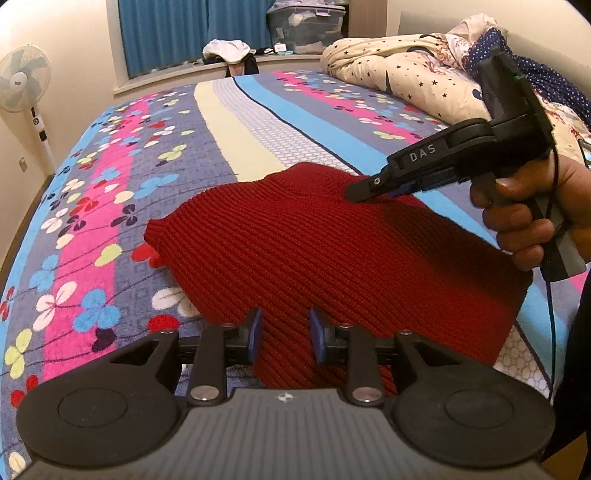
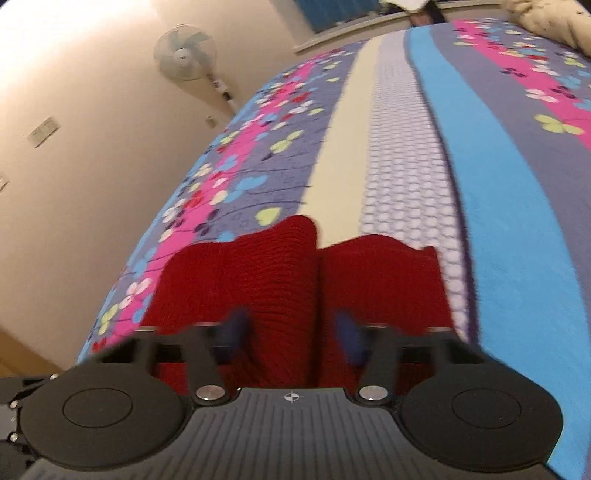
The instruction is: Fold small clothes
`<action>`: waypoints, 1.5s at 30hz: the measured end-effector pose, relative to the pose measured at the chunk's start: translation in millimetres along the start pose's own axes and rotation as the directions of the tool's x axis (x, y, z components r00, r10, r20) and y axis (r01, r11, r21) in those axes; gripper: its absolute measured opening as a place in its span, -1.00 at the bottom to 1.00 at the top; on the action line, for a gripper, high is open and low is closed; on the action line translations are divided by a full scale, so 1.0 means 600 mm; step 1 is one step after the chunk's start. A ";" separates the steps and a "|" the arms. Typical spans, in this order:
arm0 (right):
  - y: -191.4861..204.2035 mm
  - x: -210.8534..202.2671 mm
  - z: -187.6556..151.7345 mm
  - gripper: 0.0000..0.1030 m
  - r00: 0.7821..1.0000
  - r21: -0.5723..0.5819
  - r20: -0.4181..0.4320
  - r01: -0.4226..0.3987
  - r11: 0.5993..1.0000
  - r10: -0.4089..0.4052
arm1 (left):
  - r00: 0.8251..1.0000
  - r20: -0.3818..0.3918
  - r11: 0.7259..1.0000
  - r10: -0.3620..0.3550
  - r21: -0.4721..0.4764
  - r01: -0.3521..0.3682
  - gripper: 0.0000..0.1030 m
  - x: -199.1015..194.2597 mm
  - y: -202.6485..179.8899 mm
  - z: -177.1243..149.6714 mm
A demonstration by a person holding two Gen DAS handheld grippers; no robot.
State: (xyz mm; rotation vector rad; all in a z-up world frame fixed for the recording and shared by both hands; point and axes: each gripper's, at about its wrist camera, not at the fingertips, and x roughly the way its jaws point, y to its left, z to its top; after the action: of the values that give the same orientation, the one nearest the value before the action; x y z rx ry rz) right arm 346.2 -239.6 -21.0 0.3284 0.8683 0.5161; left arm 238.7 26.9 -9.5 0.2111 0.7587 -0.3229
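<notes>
A dark red ribbed knit garment (image 1: 314,251) lies on the flowered bedspread (image 1: 147,147). My left gripper (image 1: 285,339) is open, its blue pads either side of the garment's near edge, low over it. In the left wrist view my right gripper (image 1: 354,192) comes in from the right with its tip down on the garment's far right part. In the blurred right wrist view the right gripper (image 2: 291,332) is open over the red garment (image 2: 277,280), which shows a lengthwise crease or gap down its middle.
A bunched star-print duvet (image 1: 424,70) lies at the bed's far right. A standing fan (image 1: 22,81) is by the left wall. A plastic storage box (image 1: 306,22) and a heap of clothes (image 1: 229,51) sit on the window ledge beyond the bed.
</notes>
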 end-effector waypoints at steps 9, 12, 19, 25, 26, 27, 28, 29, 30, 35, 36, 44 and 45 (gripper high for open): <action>0.026 -0.094 0.005 -0.75 0.980 -0.048 0.191 0.062 0.997 -0.052 | 0.989 0.130 0.997 -0.076 -0.020 0.079 -0.39 -0.036 -0.005 0.016; 0.001 -0.055 -0.012 -0.74 0.986 -0.009 0.037 0.163 0.987 -0.163 | 0.965 0.125 0.973 -0.231 0.019 0.230 -0.39 -0.044 -0.016 0.015; 0.005 -0.072 -0.019 0.06 0.978 -0.002 0.061 0.200 0.980 -0.200 | 0.972 -0.032 0.959 -0.232 0.160 0.234 -0.33 -0.023 -0.054 -0.014; -0.058 -0.092 -0.012 0.35 0.978 0.150 0.015 0.204 0.967 -0.209 | 0.995 0.089 0.984 -0.045 -0.166 0.059 0.67 -0.023 0.034 0.014; -0.072 -0.084 -0.016 0.35 0.976 0.179 -0.030 0.215 0.960 -0.213 | 0.997 0.068 0.973 -0.027 -0.229 0.041 0.67 -0.012 0.052 0.016; -0.086 -0.069 -0.021 0.35 0.973 0.210 -0.085 0.230 0.950 -0.217 | 0.998 0.047 0.958 -0.030 -0.284 0.042 0.67 -0.003 0.068 0.017; -0.098 -0.057 -0.026 0.38 0.968 0.236 -0.130 0.241 0.941 -0.215 | 0.999 0.022 0.939 -0.044 -0.340 0.048 0.67 0.010 0.082 0.017; -0.110 -0.048 -0.031 0.42 0.968 0.273 -0.152 0.237 0.932 -0.201 | 0.998 -0.007 0.919 -0.068 -0.390 0.060 0.67 0.026 0.095 0.016; -0.119 -0.045 -0.033 0.55 0.969 0.305 -0.158 0.230 0.924 -0.189 | 0.993 -0.041 0.894 -0.108 -0.440 0.079 0.67 0.044 0.106 0.013; -0.114 -0.021 -0.035 0.61 0.977 0.308 -0.165 0.181 0.934 -0.135 | 0.954 -0.041 0.732 -0.295 -0.651 0.199 0.74 0.107 0.154 0.000; -0.111 -0.017 -0.033 0.59 0.979 0.303 -0.163 0.171 0.938 -0.126 | 0.948 -0.037 0.709 -0.315 -0.673 0.210 0.76 0.118 0.164 -0.001; -0.104 -0.016 -0.025 -0.19 0.992 0.313 -0.104 0.095 0.945 -0.065 | 0.948 0.005 0.751 -0.317 -0.610 0.254 0.26 0.136 0.166 0.022; -0.100 -0.017 -0.023 -0.23 0.994 0.309 -0.085 0.095 0.946 -0.072 | 0.952 0.015 0.761 -0.305 -0.597 0.253 0.18 0.130 0.167 0.027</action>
State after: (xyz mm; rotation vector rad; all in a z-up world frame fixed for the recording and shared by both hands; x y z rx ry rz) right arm 347.6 -294.1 -51.5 0.5630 1.0329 0.3108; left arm 338.2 98.8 -45.8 -0.4987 0.9425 -0.3443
